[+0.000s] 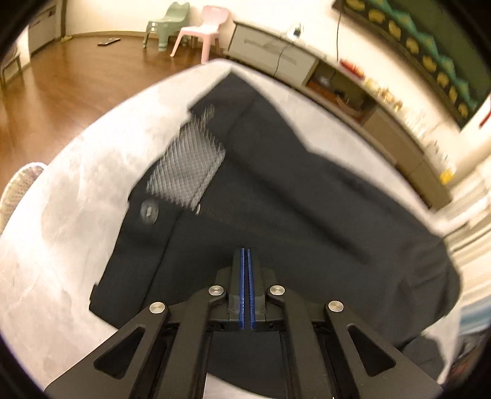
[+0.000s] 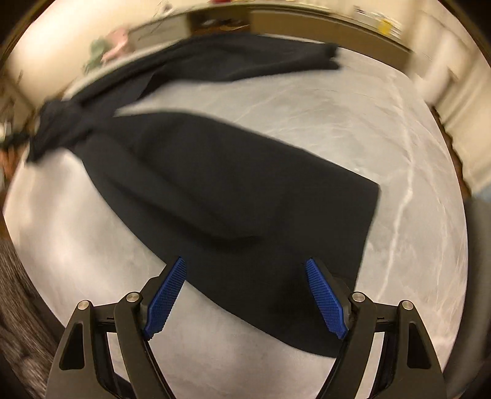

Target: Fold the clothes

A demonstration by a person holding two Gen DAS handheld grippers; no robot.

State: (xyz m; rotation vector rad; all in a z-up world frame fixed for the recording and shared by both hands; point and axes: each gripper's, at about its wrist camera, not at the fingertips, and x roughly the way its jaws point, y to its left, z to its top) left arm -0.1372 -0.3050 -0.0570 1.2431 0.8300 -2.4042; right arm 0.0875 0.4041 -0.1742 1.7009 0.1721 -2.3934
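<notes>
Two tools are pointed steeply down over dark trousers (image 2: 214,190) spread on a grey marbled bench (image 2: 353,129). The left tool (image 1: 245,254) is clenched, its blue pads pressed together with no cloth seen between them. The right tool (image 2: 245,270) is released, jaws wide above a leg hem. Only the left view shows the waistband button (image 1: 149,211) and two small chairs (image 1: 184,27); only the right view shows both legs.

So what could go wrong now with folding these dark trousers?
1. The left tool is shut above the dark trousers with no cloth visibly between its pads, so a lift may come up empty.
2. The right tool stands open over one leg's edge; closing there may catch one layer only, skewing the fold.
</notes>
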